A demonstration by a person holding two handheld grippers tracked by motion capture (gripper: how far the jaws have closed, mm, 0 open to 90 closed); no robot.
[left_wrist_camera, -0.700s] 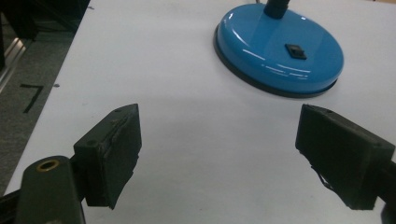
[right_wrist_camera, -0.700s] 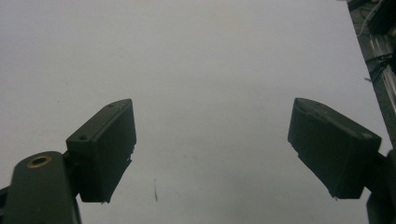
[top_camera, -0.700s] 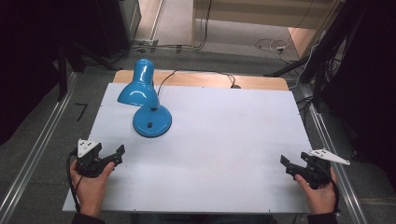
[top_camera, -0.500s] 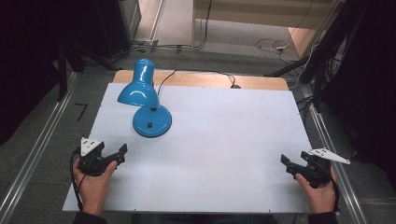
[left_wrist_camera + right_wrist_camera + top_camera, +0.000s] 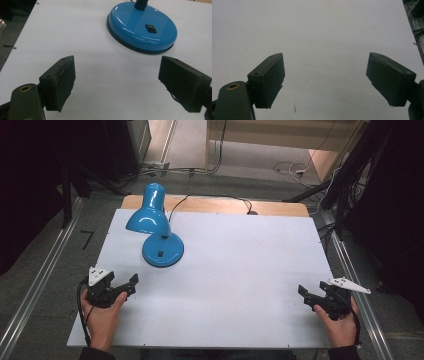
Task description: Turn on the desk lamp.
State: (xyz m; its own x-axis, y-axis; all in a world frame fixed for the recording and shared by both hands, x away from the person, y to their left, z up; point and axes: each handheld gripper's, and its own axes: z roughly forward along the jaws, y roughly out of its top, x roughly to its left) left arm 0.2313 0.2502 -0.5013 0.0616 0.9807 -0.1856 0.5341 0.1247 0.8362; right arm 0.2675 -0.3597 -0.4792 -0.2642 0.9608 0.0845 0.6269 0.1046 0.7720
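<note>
I am holding the left gripper at the lower left of the high view, jaws spread wide with nothing between them, aimed up-frame at the lamp. The lamp is standing upper left of centre on the table, its blue base flat on the white top and its shade leaning toward the upper left. In the left gripper view the base is sitting in the upper right, near the jaws but apart from them, with the black switch on its top.

The right gripper is resting at the lower right, well apart from the lamp, its jaws also standing apart over bare table.

I judge the step to be the reach toward the lamp. To do it well I am planning to keep the left jaws wide, stay low and level, and line up on the neck or the switch rather than the glossy base, which looks likely to slip. The cord trailing off the top edge may tug, so I am favouring a slow approach.
</note>
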